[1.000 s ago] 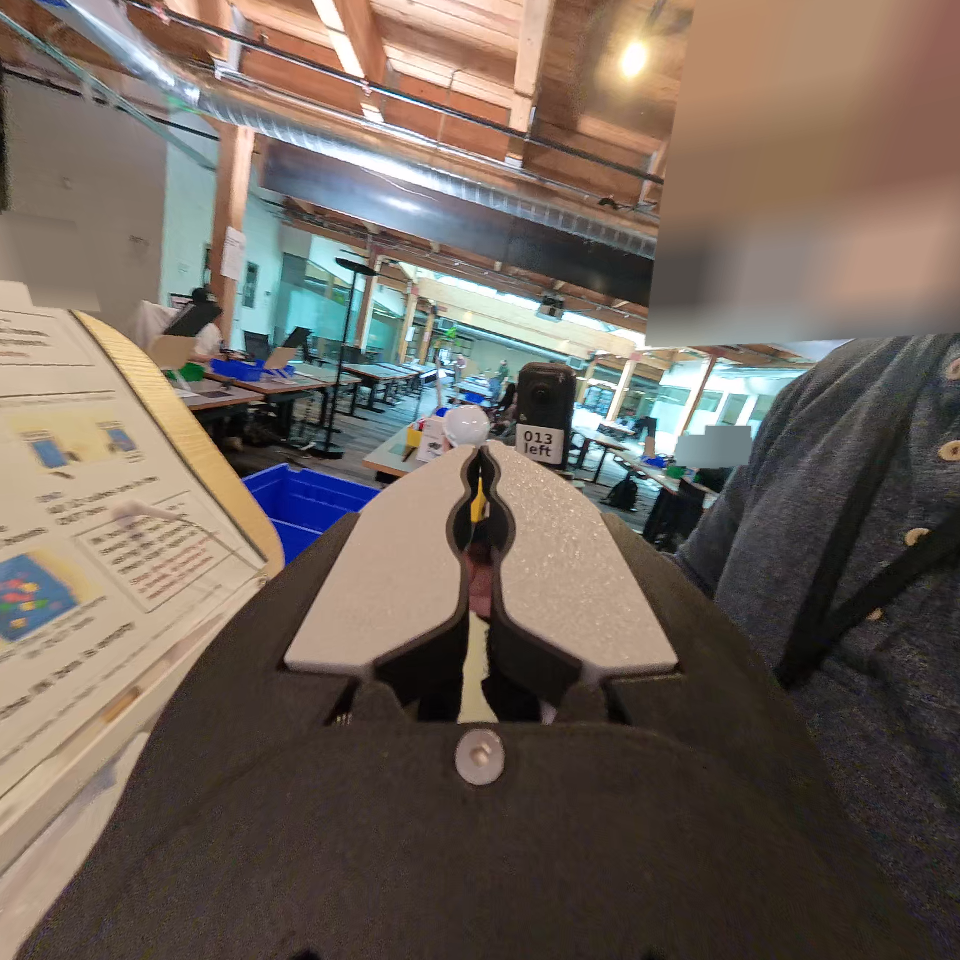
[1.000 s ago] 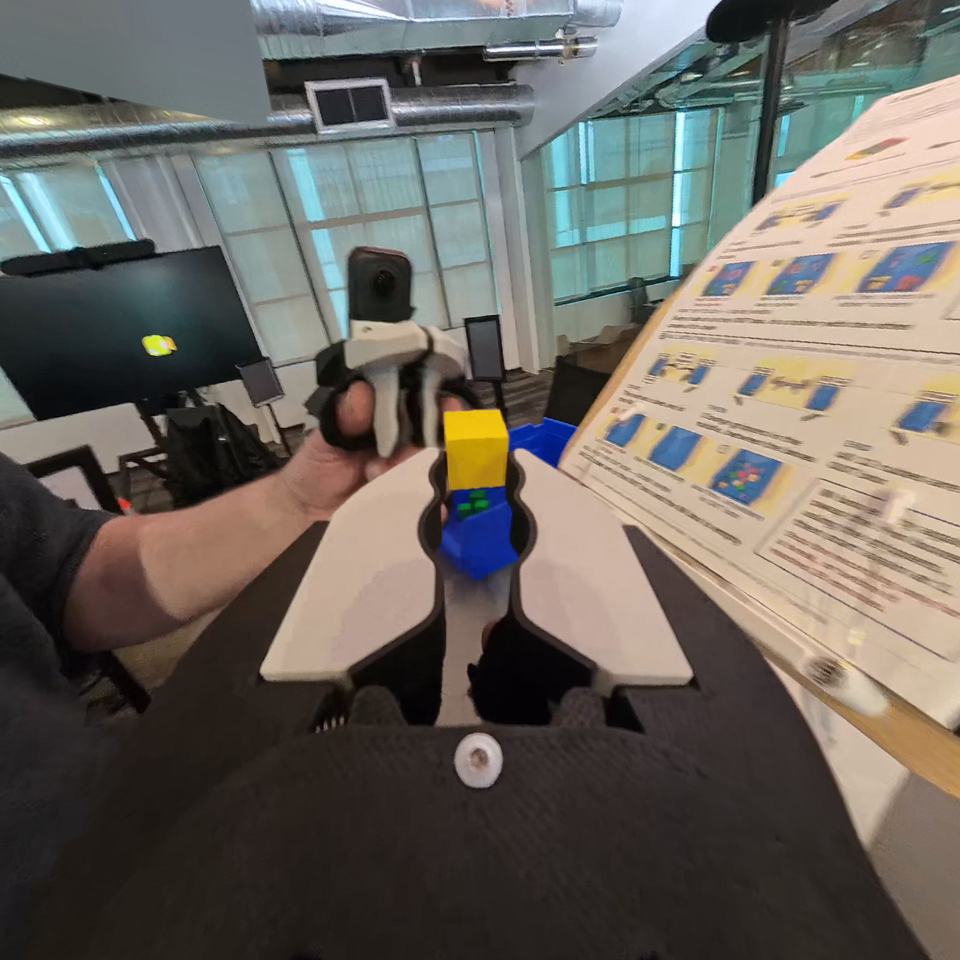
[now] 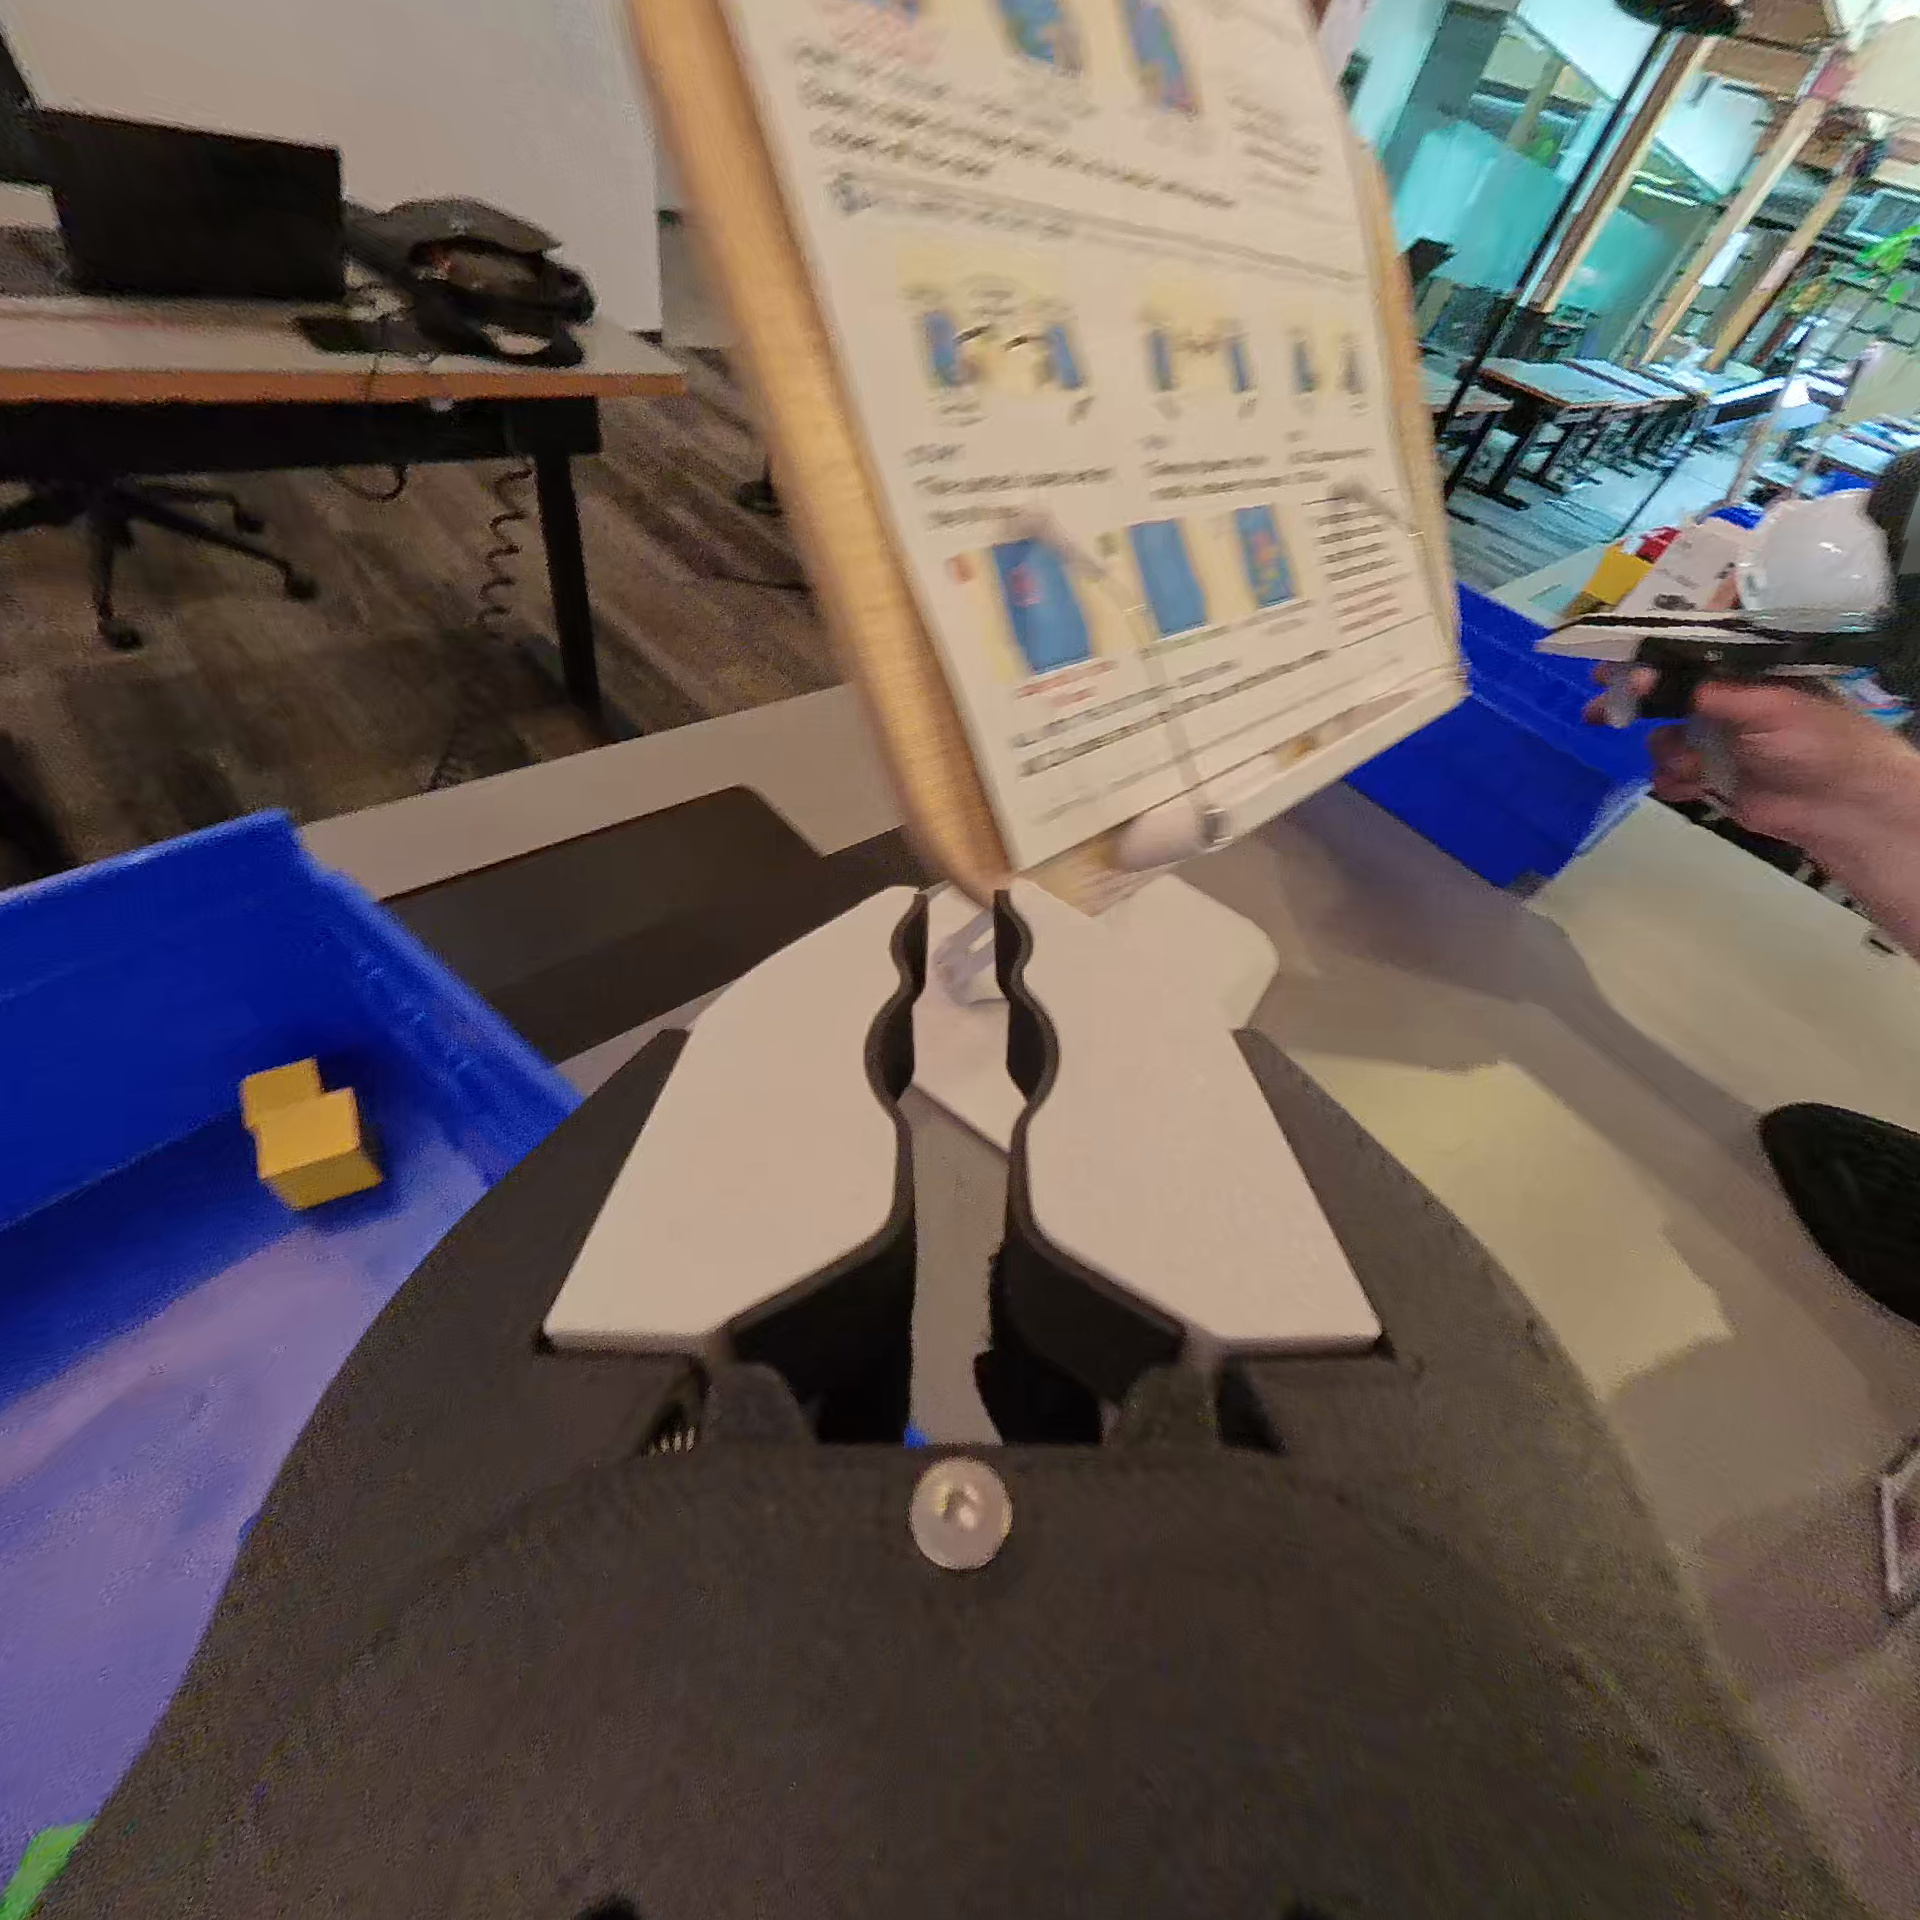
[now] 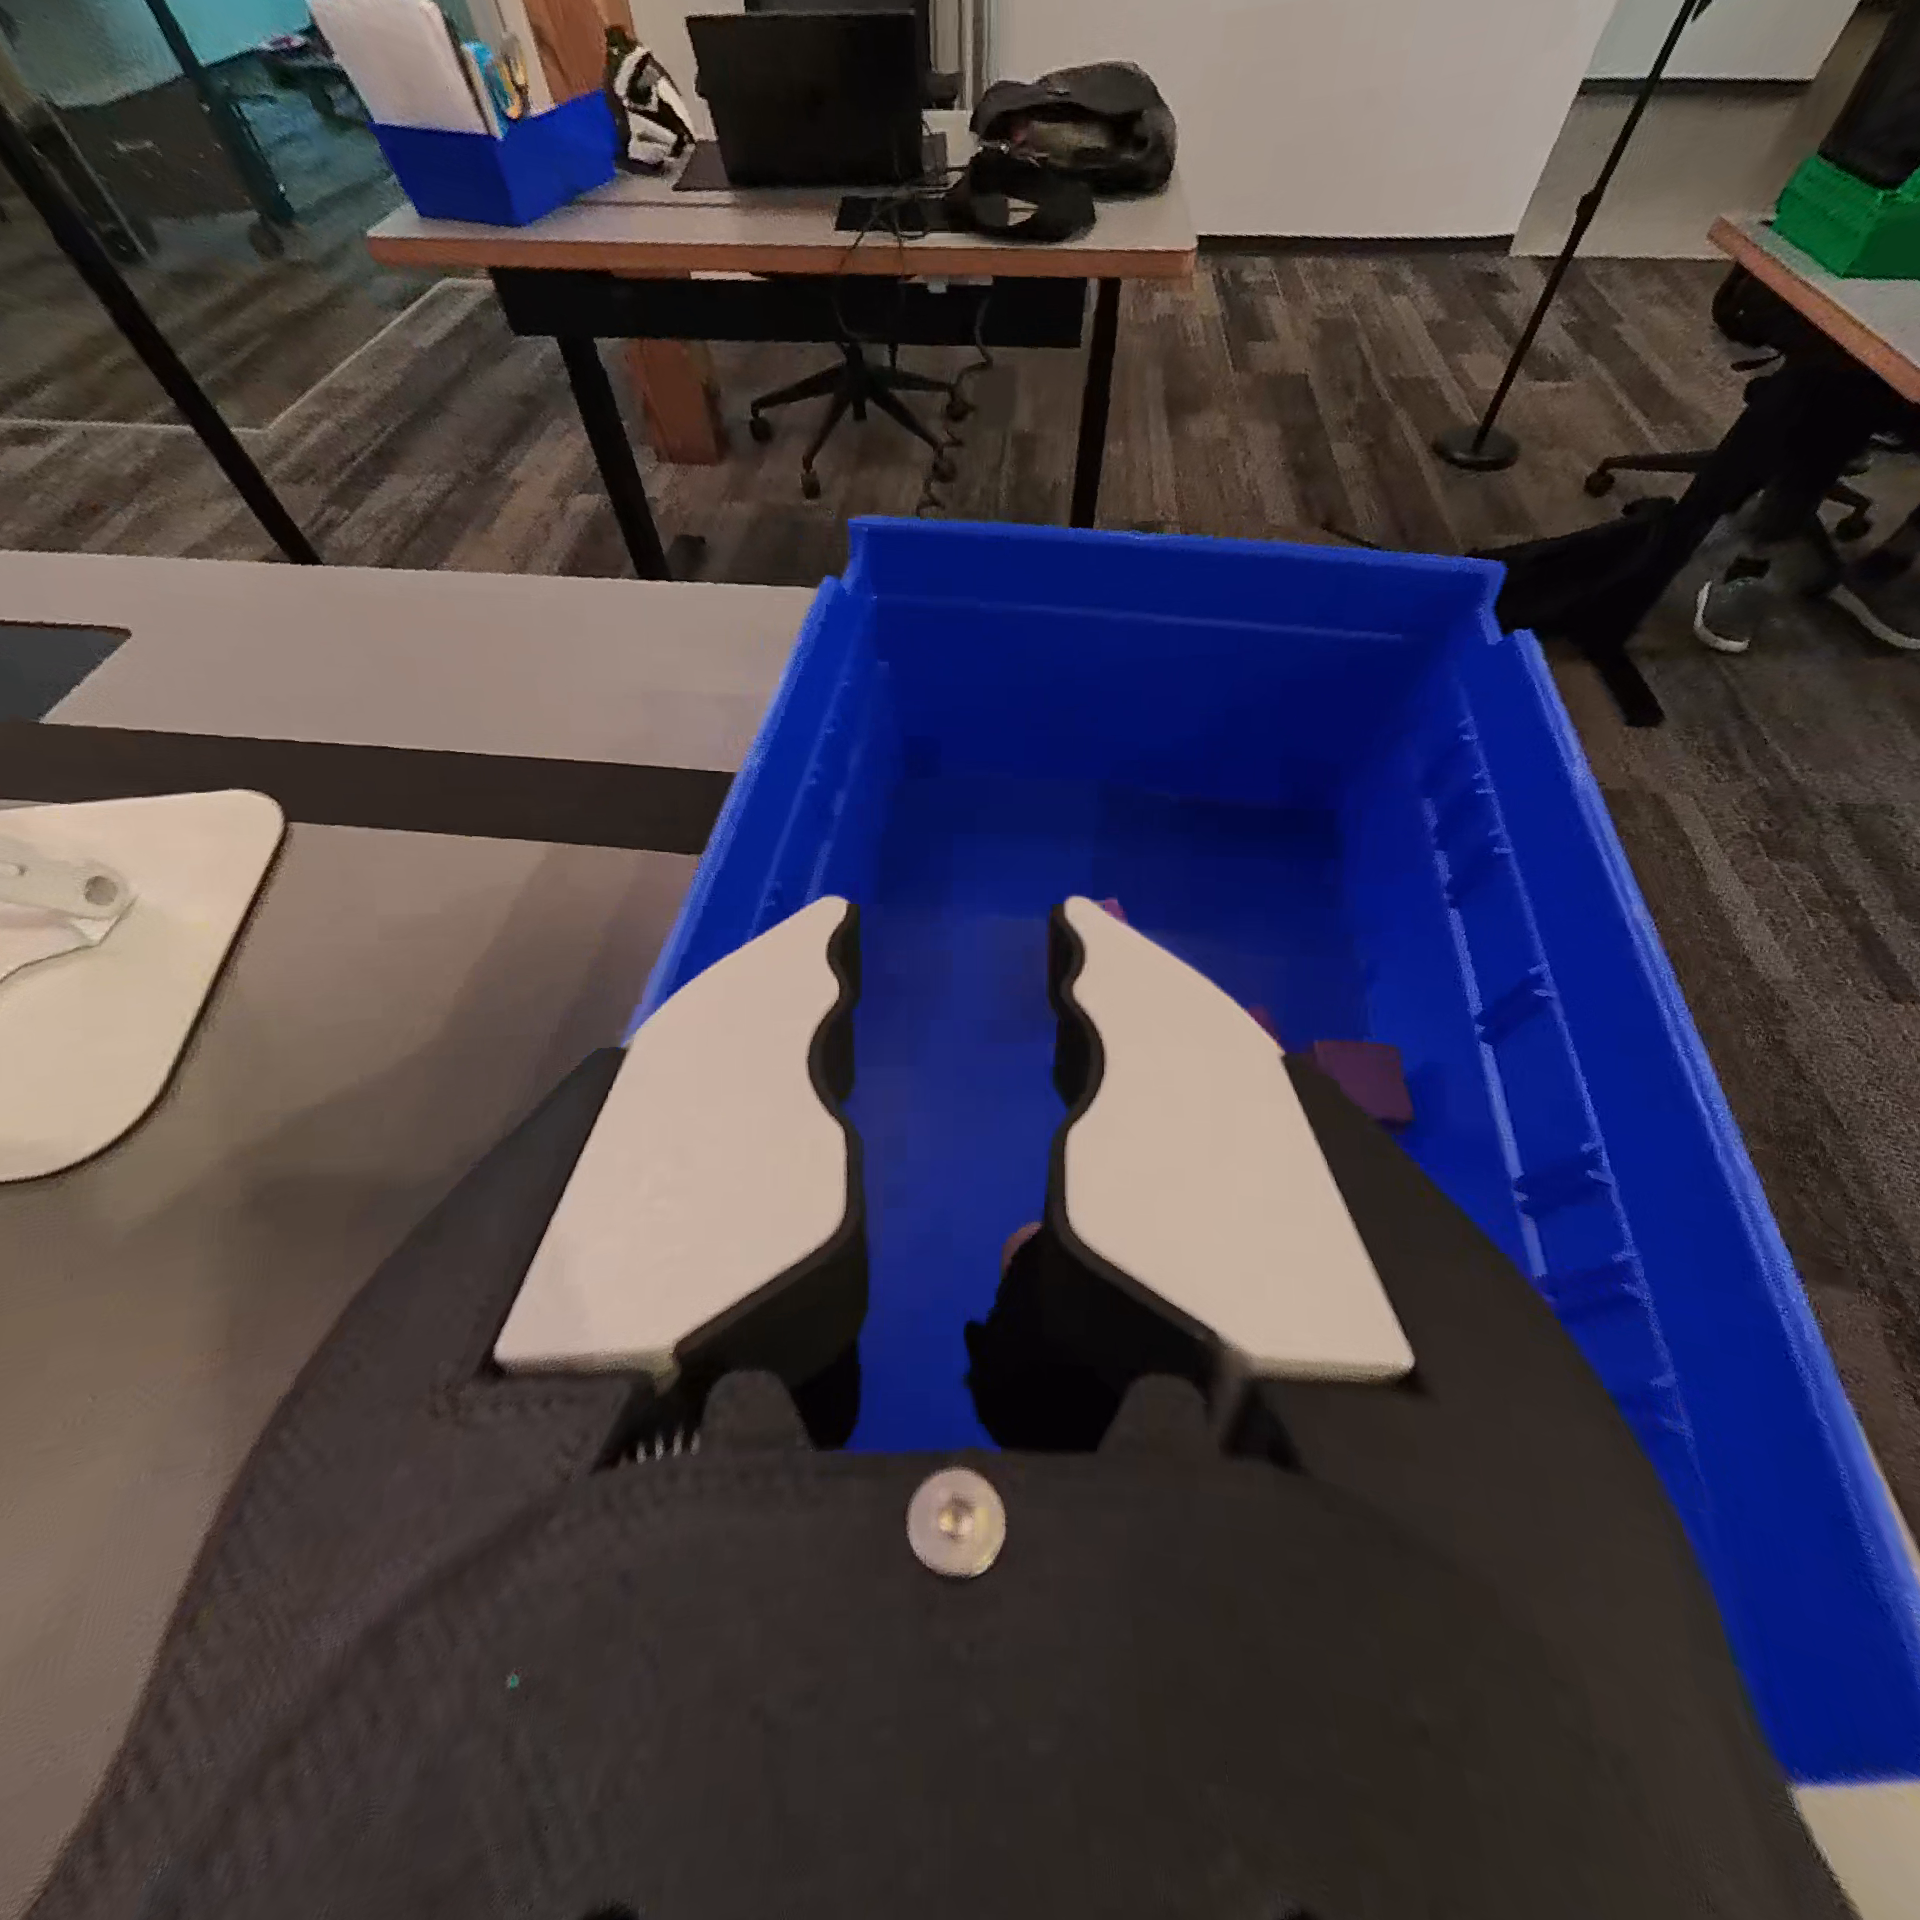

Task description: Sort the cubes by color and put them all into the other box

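While parted over the blue box (image 4: 1174, 623), right gripper (image 4: 951, 914) jaws bare; left gripper (image 3: 961, 904) jaws narrowly parted, bare.

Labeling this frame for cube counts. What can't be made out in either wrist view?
- Right wrist view: purple cubes in the blue box are partly behind the open right gripper; their count is unclear, and the near floor of the box is hidden.
- Left wrist view: the left box is cut by the frame edge and covered by the left gripper; only yellow cubes and a green corner show.
- Left wrist view: the instruction board is blurred.
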Demonstrator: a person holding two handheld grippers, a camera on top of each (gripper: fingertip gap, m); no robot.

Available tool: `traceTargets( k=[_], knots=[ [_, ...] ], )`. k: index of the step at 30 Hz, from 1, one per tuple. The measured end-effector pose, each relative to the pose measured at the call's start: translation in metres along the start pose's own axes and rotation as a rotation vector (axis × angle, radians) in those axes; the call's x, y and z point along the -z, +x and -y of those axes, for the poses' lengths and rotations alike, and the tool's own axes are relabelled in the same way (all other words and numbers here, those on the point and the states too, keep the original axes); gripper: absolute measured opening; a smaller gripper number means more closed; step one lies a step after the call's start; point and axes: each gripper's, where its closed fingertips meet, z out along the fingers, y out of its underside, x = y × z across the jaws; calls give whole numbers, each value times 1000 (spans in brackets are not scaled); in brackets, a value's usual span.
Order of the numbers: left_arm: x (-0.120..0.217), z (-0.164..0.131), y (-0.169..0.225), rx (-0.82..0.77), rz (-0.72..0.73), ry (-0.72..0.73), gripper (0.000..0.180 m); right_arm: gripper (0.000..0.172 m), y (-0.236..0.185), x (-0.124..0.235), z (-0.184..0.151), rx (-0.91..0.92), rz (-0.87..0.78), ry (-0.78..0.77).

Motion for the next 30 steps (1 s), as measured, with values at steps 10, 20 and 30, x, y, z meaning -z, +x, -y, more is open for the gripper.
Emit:
traceTargets(
  k=[10,20,30],
  knots=[
    [-13,-67,-133,-73,241,-290,27,28,-45,24,26,20,80,63],
    [-47,-104,-199,36,319,-384,58,26,-68,30,39,32,112,85],
    [-62,-136,-218,120,358,-458,49,25,-86,28,44,57,149,90]
  ],
)
